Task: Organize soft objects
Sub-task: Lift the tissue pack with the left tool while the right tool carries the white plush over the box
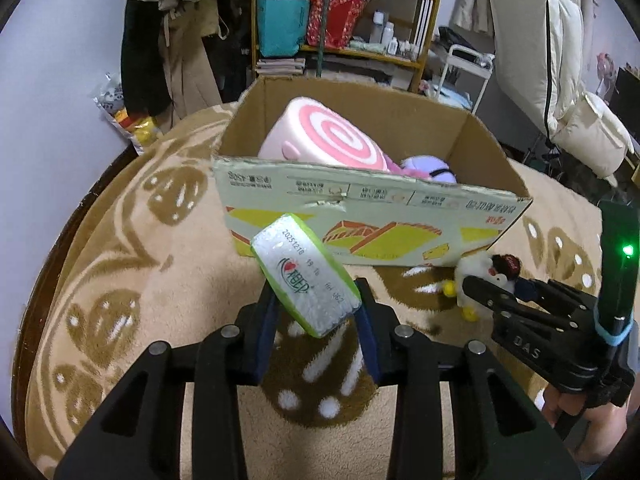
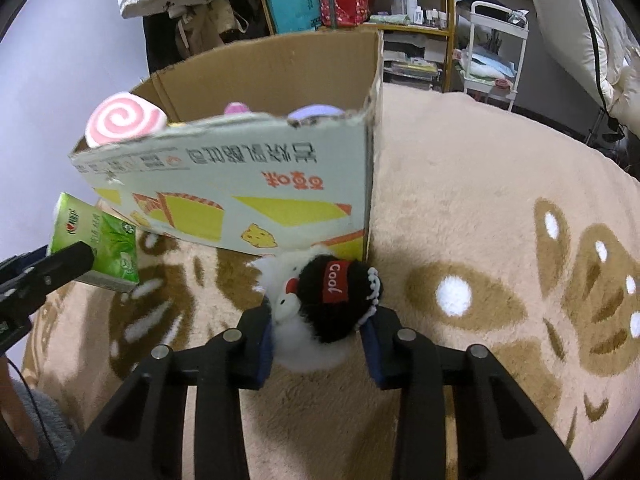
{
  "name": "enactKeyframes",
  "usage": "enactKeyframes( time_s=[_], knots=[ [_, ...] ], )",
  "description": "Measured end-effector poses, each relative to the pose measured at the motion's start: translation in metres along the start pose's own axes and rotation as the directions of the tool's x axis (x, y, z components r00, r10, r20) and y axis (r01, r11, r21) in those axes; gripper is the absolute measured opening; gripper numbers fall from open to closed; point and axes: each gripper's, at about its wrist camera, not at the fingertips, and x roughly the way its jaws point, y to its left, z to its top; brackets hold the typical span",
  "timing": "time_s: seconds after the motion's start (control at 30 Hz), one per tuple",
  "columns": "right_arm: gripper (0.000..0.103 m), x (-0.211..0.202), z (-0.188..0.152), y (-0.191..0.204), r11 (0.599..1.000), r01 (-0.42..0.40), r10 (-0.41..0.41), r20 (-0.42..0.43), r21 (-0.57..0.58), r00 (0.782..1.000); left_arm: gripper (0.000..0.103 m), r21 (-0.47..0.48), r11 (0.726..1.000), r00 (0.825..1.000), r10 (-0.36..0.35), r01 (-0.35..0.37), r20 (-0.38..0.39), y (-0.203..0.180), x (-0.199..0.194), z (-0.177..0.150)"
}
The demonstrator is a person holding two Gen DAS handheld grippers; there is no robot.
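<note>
My left gripper [image 1: 316, 300] is shut on a green and white tissue pack [image 1: 306, 276], held tilted above the blanket just in front of the cardboard box [image 1: 360, 216]. The pack also shows in the right wrist view [image 2: 96, 240]. The box holds a pink swirl roll plush [image 1: 324, 136] and a purple plush [image 1: 430, 166]. My right gripper [image 2: 318, 320] is shut on a white plush bird with a black "Cool" hat [image 2: 320, 300], low by the box's right front corner. The bird [image 1: 480, 276] and right gripper [image 1: 492, 280] also show in the left wrist view.
The box stands on a beige fleece blanket with brown patterns [image 1: 120, 280]. Behind it are a wooden shelf with bags and bottles [image 1: 340, 20], hanging coats [image 1: 172, 40], a white cart [image 2: 496, 40] and white bedding at the right [image 1: 580, 80].
</note>
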Motion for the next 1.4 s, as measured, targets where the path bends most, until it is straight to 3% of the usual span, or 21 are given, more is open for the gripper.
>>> enactKeyframes(
  time_s=[0.37, 0.77, 1.1, 1.4],
  knots=[
    [0.038, -0.042, 0.000, 0.012, 1.000, -0.008, 0.009, 0.075, -0.025, 0.997, 0.035, -0.009, 1.000, 0.988, 0.018, -0.017, 0.150, 0.002, -0.039, 0.001],
    [0.038, -0.076, 0.017, 0.027, 0.997, -0.038, 0.050, 0.188, -0.066, 0.981, 0.035, 0.029, 0.999, 0.940, 0.019, -0.031, 0.342, -0.001, -0.082, 0.021],
    [0.038, -0.081, 0.046, 0.028, 0.996, -0.032, 0.054, 0.276, -0.086, 0.960, 0.035, 0.080, 0.996, 0.911, 0.013, -0.050, 0.412, -0.010, -0.080, 0.057],
    [0.039, -0.074, 0.073, 0.016, 0.997, -0.052, 0.071, 0.356, -0.063, 0.932, 0.035, 0.076, 0.997, 0.911, -0.033, 0.002, 0.410, -0.014, -0.055, 0.080]
  ],
)
